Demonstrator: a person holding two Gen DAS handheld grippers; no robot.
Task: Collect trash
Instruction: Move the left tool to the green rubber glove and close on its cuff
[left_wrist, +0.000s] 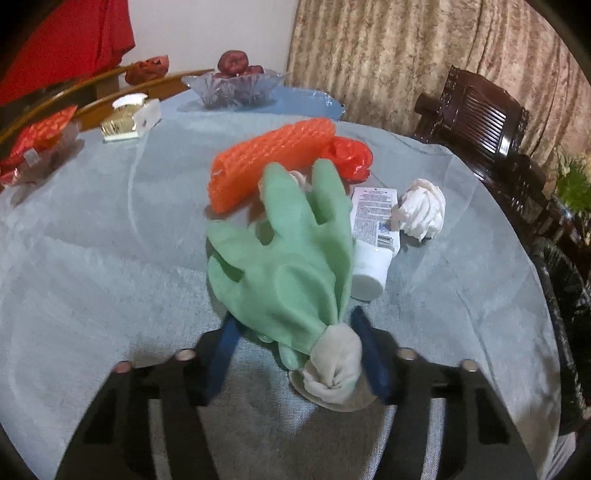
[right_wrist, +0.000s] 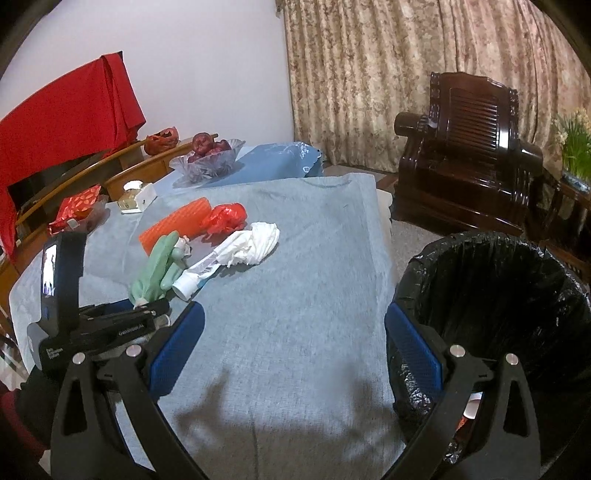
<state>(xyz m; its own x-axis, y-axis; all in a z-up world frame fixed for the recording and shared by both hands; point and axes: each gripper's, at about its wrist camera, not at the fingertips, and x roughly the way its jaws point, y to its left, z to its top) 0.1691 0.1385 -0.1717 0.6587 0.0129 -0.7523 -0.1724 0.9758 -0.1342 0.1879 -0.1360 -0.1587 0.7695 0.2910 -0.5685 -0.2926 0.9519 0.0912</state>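
Observation:
A green rubber glove (left_wrist: 291, 254) with a pale cuff stands upright on the grey tablecloth (left_wrist: 110, 277), fingers pointing up. My left gripper (left_wrist: 293, 317) is shut on its lower part near the cuff, a blue pad on each side. Just behind it lie an orange bubble-wrap roll (left_wrist: 269, 162), a crumpled red plastic bag (left_wrist: 347, 157), a white tube (left_wrist: 373, 236) and a wad of white tissue (left_wrist: 424, 210). My right gripper (right_wrist: 295, 314) hangs open over the near cloth with nothing in it, beside a bin with a black liner (right_wrist: 498, 295). The right wrist view also shows the left gripper (right_wrist: 147, 306) under the glove (right_wrist: 159, 262).
At the table's far side stand a glass bowl of fruit (left_wrist: 236, 85), a white and gold box (left_wrist: 129, 118) and a red wrapped packet (left_wrist: 40, 136). A dark wooden armchair (right_wrist: 472, 147) and a potted plant (right_wrist: 576, 147) stand beyond the bin, before a curtain.

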